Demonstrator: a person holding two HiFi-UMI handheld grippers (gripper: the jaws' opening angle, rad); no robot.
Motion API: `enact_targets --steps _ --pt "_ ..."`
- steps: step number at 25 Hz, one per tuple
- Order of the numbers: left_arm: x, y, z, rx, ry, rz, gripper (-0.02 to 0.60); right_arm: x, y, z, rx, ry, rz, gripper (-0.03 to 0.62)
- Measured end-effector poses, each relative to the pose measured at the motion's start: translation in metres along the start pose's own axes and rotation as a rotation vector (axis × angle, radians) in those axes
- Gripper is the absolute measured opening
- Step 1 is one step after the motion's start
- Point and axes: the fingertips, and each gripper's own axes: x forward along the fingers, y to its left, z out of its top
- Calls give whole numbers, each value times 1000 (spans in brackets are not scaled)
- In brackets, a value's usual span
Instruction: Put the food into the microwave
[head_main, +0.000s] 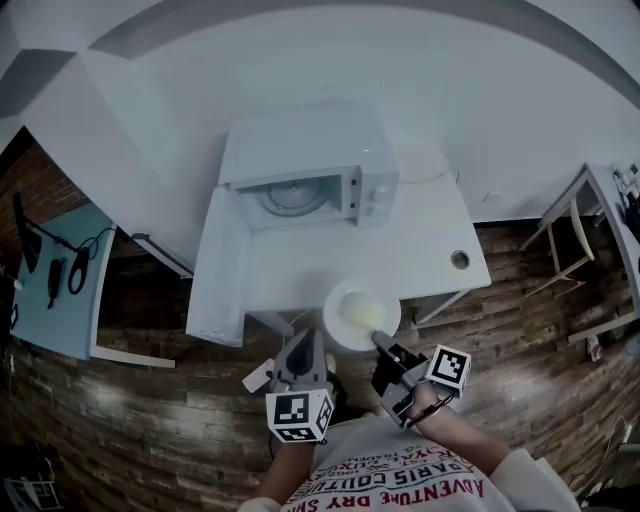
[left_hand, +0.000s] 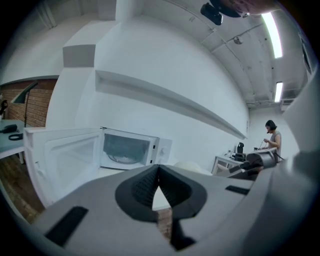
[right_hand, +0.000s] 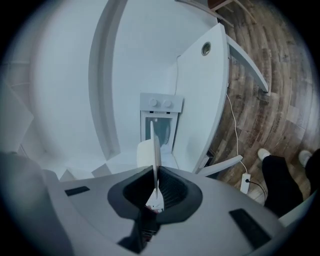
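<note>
The white rectangular table (head_main: 430, 250) lies ahead of both claws, bare between its near edge and the white microwave oven (head_main: 300, 150). The oven's door (head_main: 215, 270) is swung left, showing a glass turntable (head_main: 295, 197). The right claw (head_main: 383, 345) clamps the rim of a round white plate (head_main: 345, 330) bearing pale food (head_main: 365, 313). The left claw (head_main: 300, 345), beside it, is closed on nothing.

The right gripper (right_hand: 155, 181) has its jaws closed on the thin rim of a white plate (right_hand: 152, 150), seen edge-on. Just in front of the microwave (right_hand: 161, 122) lies the plate's far edge, and both sit over the white tabletop (right_hand: 200, 95).
</note>
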Motion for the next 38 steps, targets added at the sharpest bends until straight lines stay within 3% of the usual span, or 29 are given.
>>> enact_targets --steps 7,14,20,25,29,38 --pt "76 55 42 54 -6 -66 3 84 15 27 9 -58 -7 29" --pt "125 113 62 74 15 -105 3 166 36 37 23 -86 4 28" --pt "154 138 65 39 25 -95 3 200 36 51 26 -65 -22 29" --pt "182 147 70 36 29 -62 3 226 36 79 48 -56 -31 29" --pt "201 158 72 68 28 9 4 245 39 91 21 11 -50 29" --pt "226 167 66 19 48 90 3 281 24 114 31 104 -81 29"
